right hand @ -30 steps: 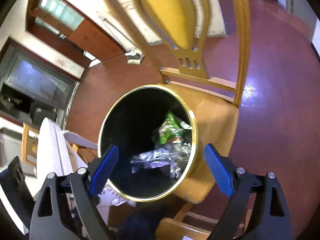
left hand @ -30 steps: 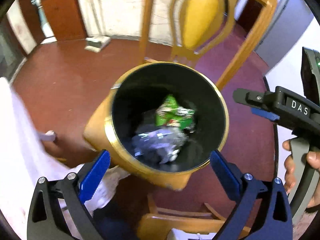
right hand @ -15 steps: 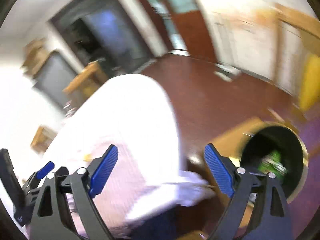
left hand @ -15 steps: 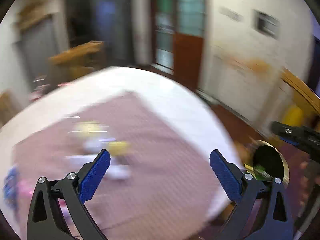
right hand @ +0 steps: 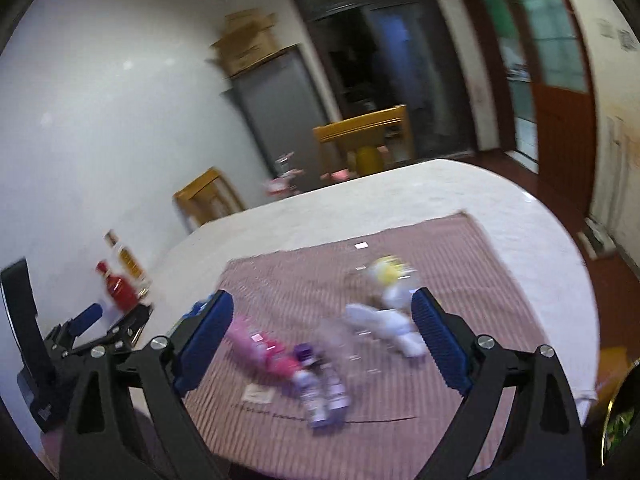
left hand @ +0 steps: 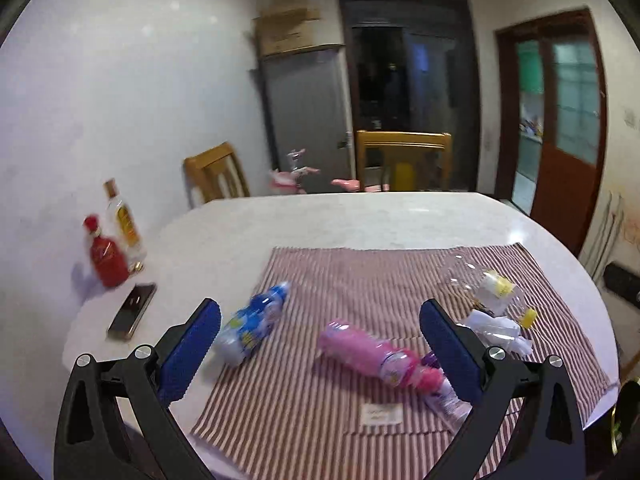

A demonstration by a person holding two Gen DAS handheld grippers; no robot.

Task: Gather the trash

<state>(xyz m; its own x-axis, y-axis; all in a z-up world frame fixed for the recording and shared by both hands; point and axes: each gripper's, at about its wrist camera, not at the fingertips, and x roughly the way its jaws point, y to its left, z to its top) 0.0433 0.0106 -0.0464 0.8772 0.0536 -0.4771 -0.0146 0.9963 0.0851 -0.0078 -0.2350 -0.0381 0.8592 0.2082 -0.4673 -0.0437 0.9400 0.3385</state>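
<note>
left gripper (left hand: pixel 316 344) jaws spread, empty | right gripper (right hand: pixel 322 338) jaws spread, empty | pink bottle (left hand: pixel 374 354) lies mid striped cloth (left hand: pixel 360 276) | likely light, slick, crushable; take it across the middle

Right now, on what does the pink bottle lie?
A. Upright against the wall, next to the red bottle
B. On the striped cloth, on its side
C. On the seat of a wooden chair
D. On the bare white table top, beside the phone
B: the pink bottle lies on its side on the striped cloth, between the blue bottle and the crumpled white paper.
</note>
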